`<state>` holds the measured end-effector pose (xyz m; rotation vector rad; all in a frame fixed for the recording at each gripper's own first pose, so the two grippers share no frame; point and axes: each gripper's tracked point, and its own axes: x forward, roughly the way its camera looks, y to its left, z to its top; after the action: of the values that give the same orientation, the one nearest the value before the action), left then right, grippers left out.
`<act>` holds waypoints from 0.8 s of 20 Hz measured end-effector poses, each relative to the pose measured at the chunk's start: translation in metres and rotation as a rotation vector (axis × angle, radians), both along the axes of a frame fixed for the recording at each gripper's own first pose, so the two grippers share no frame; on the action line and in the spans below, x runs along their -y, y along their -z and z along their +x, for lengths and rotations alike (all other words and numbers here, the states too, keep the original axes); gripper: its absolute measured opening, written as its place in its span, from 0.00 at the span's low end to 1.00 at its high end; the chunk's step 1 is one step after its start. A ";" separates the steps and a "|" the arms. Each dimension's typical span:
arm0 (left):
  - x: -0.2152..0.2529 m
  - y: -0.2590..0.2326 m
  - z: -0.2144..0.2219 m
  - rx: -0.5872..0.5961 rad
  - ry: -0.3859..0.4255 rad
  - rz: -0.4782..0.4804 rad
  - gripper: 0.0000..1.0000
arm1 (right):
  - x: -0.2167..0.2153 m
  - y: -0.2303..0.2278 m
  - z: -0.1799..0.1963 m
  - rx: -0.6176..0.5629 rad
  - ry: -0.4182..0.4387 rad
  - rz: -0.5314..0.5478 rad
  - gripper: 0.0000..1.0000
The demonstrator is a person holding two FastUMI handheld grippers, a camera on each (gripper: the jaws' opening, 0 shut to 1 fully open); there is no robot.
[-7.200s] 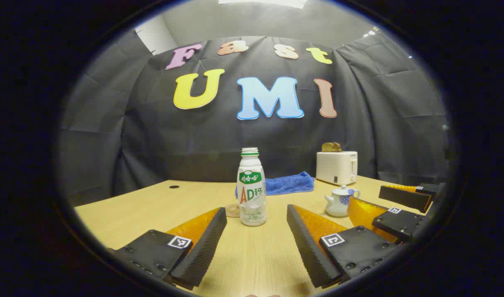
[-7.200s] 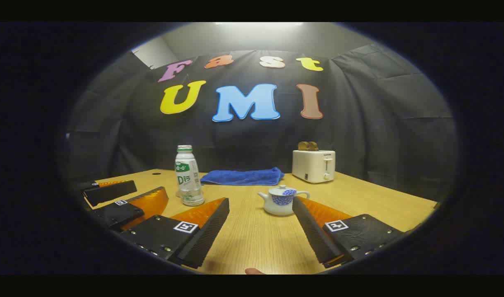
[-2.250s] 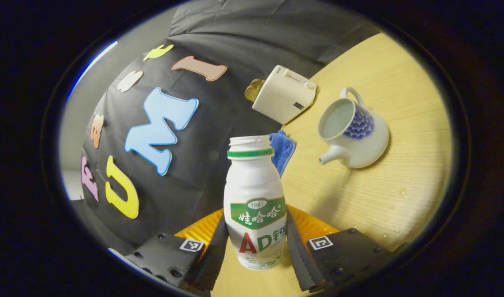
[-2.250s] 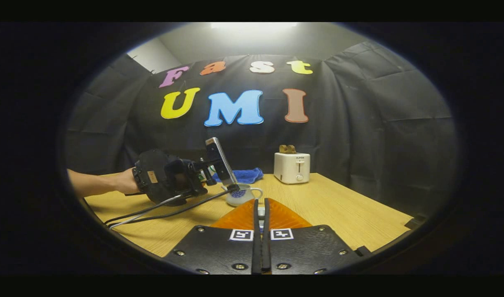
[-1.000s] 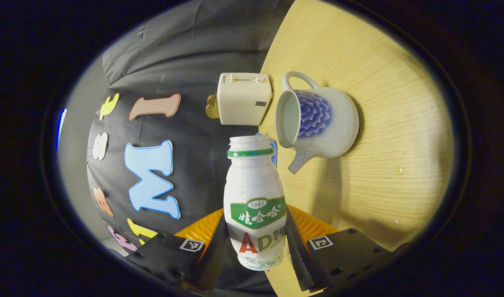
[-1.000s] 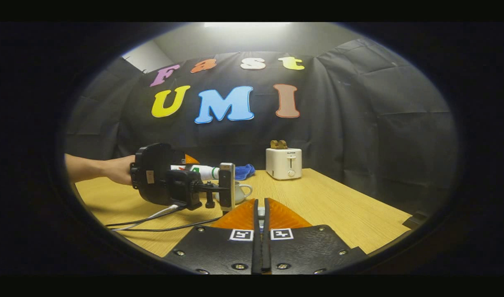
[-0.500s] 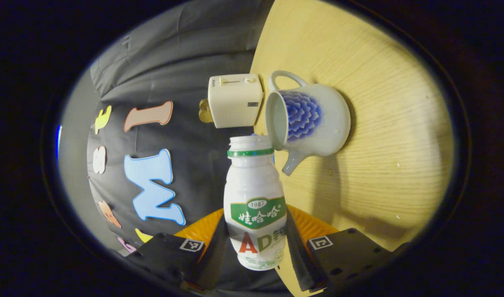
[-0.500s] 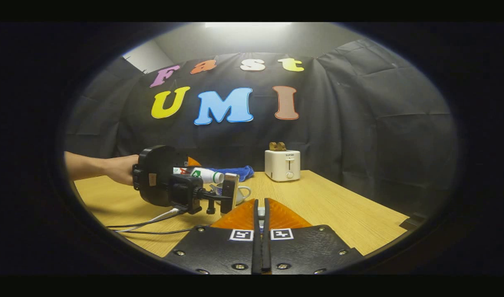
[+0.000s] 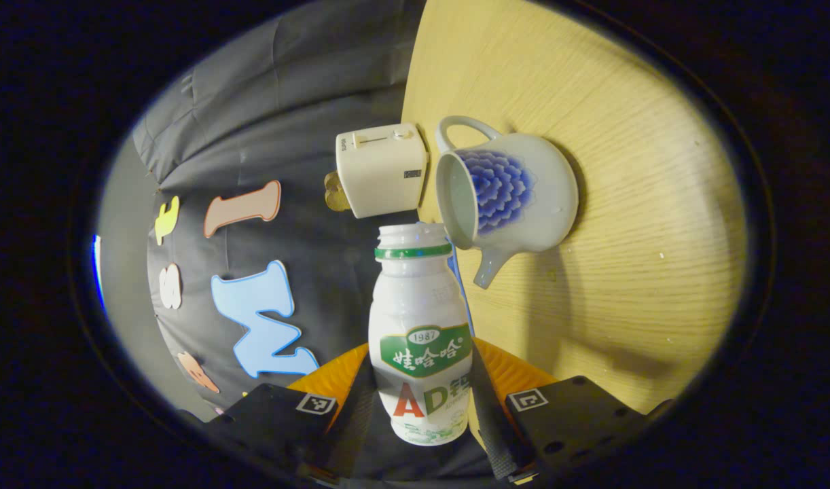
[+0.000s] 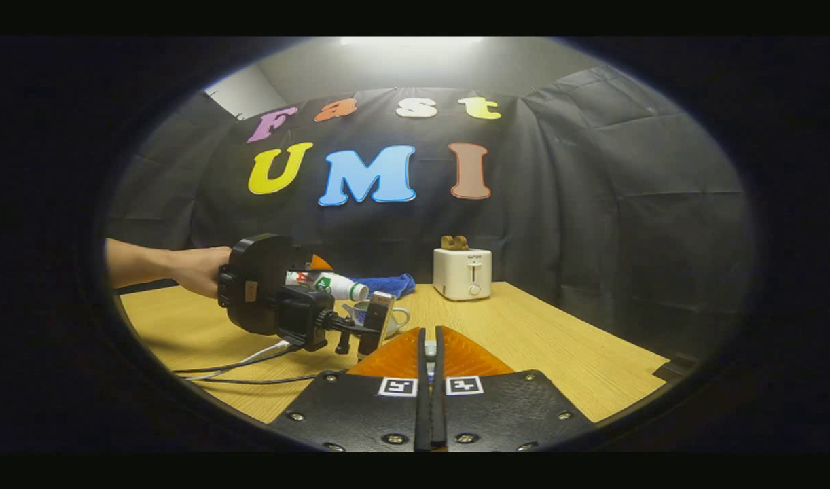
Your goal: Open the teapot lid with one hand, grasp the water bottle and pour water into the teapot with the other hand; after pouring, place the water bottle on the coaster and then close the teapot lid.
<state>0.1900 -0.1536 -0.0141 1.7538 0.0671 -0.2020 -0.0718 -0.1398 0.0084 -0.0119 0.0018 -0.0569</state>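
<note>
Two hand-held grippers: left hand-held gripper (image 9: 422,407) clamps water bottle (image 9: 420,339) tipped w/ mouth by open teapot (image 9: 507,193) on bench (image 9: 625,285), evidently to pour; right hand-held gripper (image 10: 429,370) pinches small lid-like piece, identity unclear, clear of pour.

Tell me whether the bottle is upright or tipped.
Tipped. In the right gripper view the bottle lies almost level, its mouth at the teapot.

A light wooden table (image 10: 537,333) carries a lidless teapot (image 9: 517,190), a toaster (image 10: 462,273) and a blue cloth (image 10: 388,284).
</note>
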 end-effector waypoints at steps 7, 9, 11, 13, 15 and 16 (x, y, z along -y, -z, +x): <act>0.003 -0.002 -0.001 0.003 0.002 0.029 0.77 | 0.000 0.000 -0.001 -0.007 -0.004 0.006 0.00; 0.002 -0.003 -0.001 0.003 -0.001 0.037 0.77 | 0.000 0.000 -0.001 -0.007 -0.003 0.010 0.01; 0.003 -0.001 -0.001 -0.004 -0.002 0.030 0.77 | 0.000 0.000 -0.001 -0.006 -0.001 0.008 0.00; 0.003 0.000 -0.001 -0.002 -0.003 0.038 0.77 | 0.000 -0.002 -0.003 -0.001 0.001 -0.002 0.01; 0.003 0.001 -0.001 -0.004 -0.002 0.047 0.77 | 0.000 -0.005 -0.003 0.004 0.001 -0.010 0.01; 0.003 0.000 -0.001 -0.003 -0.003 0.049 0.77 | 0.000 -0.004 -0.003 0.004 0.001 -0.013 0.00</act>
<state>0.1891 -0.1562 -0.0137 1.8019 0.0773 -0.2029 -0.0744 -0.1395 0.0129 -0.0243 -0.0025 -0.0575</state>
